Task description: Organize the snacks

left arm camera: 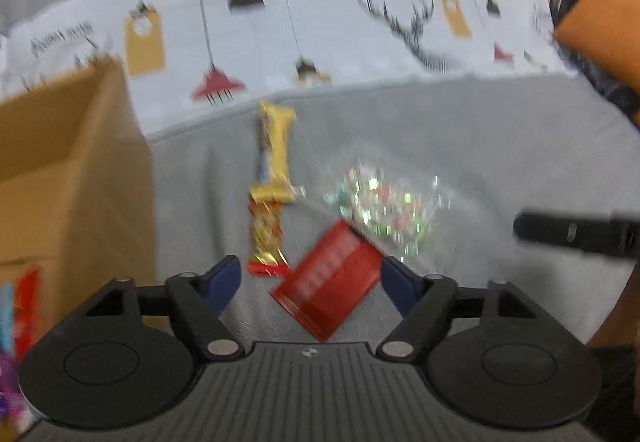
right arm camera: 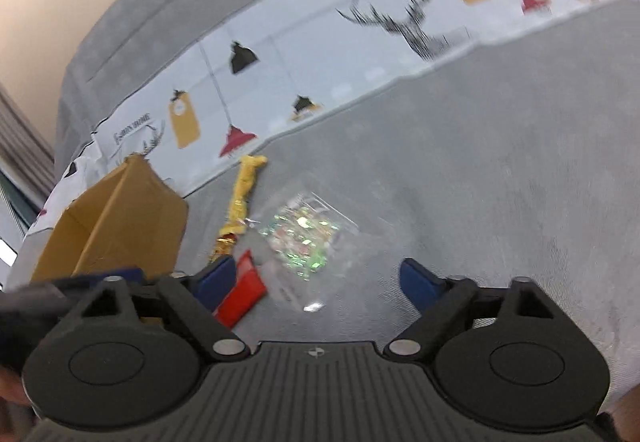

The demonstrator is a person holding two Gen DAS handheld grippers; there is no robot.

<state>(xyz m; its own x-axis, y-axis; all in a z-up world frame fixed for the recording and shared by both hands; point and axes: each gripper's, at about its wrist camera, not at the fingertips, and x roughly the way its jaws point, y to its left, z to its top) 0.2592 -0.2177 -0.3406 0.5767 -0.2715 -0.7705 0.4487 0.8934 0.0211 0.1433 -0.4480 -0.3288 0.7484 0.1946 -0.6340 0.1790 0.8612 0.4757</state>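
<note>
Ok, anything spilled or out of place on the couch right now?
Nothing spilled. Four snacks lie loose beside the box: yellow bar, gold-red bar, red packet and clear candy bag. Both tools are open, holding nothing.

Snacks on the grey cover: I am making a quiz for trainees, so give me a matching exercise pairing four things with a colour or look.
Things:
1. cardboard box
2. flat packet nearest the left gripper
3. long bar
4. bag of small pieces

Looks:
A. clear and glittery
B. red
C. brown
D. yellow

Pairs: 1-C, 2-B, 3-D, 4-A
</note>
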